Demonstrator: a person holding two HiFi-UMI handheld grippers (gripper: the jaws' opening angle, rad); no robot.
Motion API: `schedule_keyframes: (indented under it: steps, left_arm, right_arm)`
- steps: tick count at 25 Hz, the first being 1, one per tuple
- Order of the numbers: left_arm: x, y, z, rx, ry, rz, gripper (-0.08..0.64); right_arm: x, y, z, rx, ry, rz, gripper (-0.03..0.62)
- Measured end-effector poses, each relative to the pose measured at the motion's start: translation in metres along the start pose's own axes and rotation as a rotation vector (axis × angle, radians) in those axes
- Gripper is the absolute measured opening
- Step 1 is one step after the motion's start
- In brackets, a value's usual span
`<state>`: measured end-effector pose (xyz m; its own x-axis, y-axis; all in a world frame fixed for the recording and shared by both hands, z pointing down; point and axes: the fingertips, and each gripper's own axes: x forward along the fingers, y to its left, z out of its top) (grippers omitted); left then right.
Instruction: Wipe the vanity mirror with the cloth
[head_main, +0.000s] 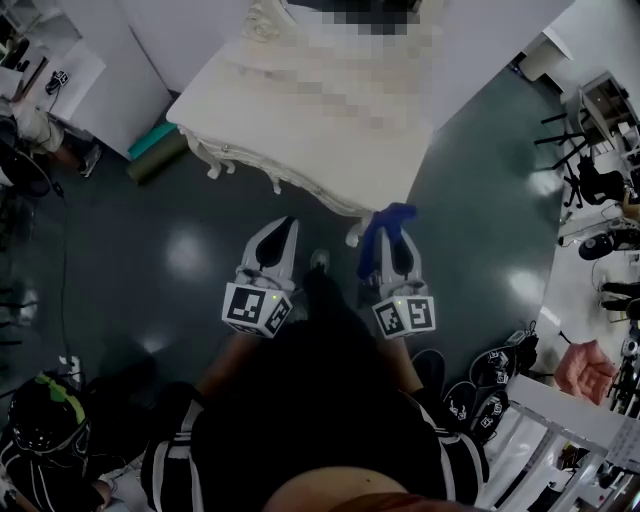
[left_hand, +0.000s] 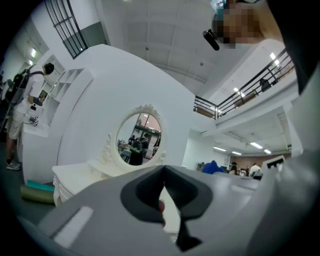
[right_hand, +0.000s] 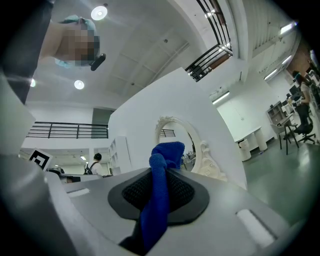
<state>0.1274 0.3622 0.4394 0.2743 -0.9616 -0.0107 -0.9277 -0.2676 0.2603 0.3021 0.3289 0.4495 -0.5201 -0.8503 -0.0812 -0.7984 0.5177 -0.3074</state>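
A white vanity table (head_main: 300, 140) stands ahead of me, its oval mirror (left_hand: 139, 139) in a carved white frame. That mirror (right_hand: 176, 141) also shows past the right jaws. My right gripper (head_main: 388, 232) is shut on a blue cloth (right_hand: 159, 190), which sticks up between its jaws and pokes out near the table's front edge as the cloth (head_main: 392, 216). My left gripper (head_main: 280, 235) hangs just short of the table's front edge, jaws closed together with nothing in them. Both grippers are held apart from the mirror.
Dark glossy floor (head_main: 180, 260) surrounds the table. A green roll (head_main: 158, 150) lies by the table's left side. White desks and people stand at the left (left_hand: 20, 115). Black chairs (head_main: 590, 180) and shoes (head_main: 480, 385) sit at the right.
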Motion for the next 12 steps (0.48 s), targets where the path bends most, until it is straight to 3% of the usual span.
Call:
schedule_keyframes:
  steps: [12]
  left_arm:
    - [0.144,0.036,0.024,0.010,-0.024,0.015,0.011]
  right_arm:
    - [0.131,-0.065,0.025,-0.001,-0.003,0.047,0.066]
